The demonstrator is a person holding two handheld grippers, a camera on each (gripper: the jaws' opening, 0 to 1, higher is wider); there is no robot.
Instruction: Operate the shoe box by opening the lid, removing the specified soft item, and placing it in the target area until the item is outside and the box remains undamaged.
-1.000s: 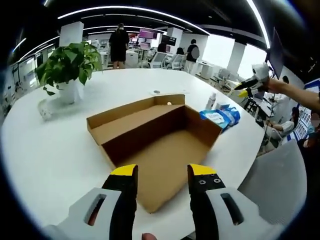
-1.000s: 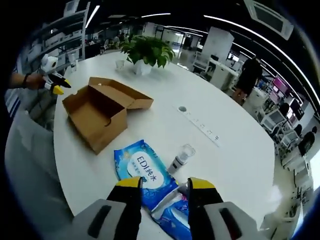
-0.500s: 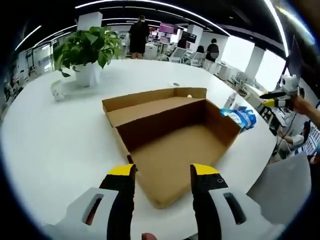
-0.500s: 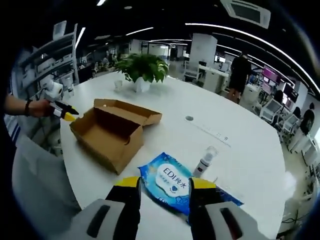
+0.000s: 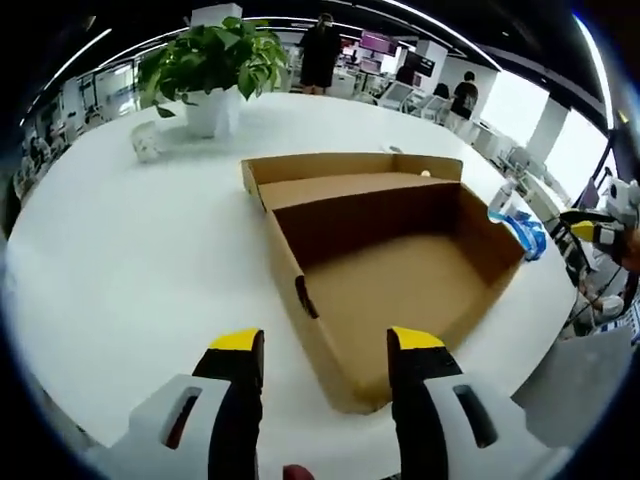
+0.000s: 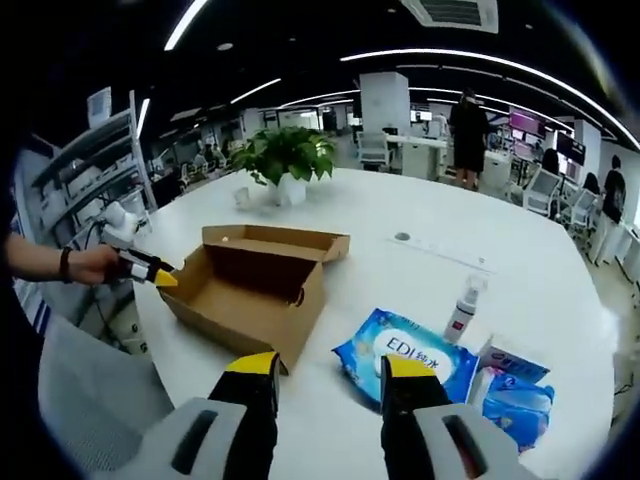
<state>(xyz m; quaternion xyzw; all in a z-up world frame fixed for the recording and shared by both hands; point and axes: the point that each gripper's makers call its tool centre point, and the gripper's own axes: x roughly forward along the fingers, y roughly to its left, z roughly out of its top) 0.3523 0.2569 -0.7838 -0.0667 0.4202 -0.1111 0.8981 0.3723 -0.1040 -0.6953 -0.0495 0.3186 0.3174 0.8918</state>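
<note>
Bright, even office light from long ceiling strip lights [image 6: 470,55], bowed into arcs by the fisheye. White table [image 5: 120,260] near the cardboard box [image 5: 400,280] is close to blown out, with soft glare. The box floor sits in mild shadow from its own walls. Windows [image 5: 545,120] beyond the box are overexposed. Background behind the potted plant [image 6: 285,152] is soft and stretched. Centres are sharp.

Left gripper [image 5: 325,345] and right gripper [image 6: 328,368] each hover with jaws parted, holding nothing.
</note>
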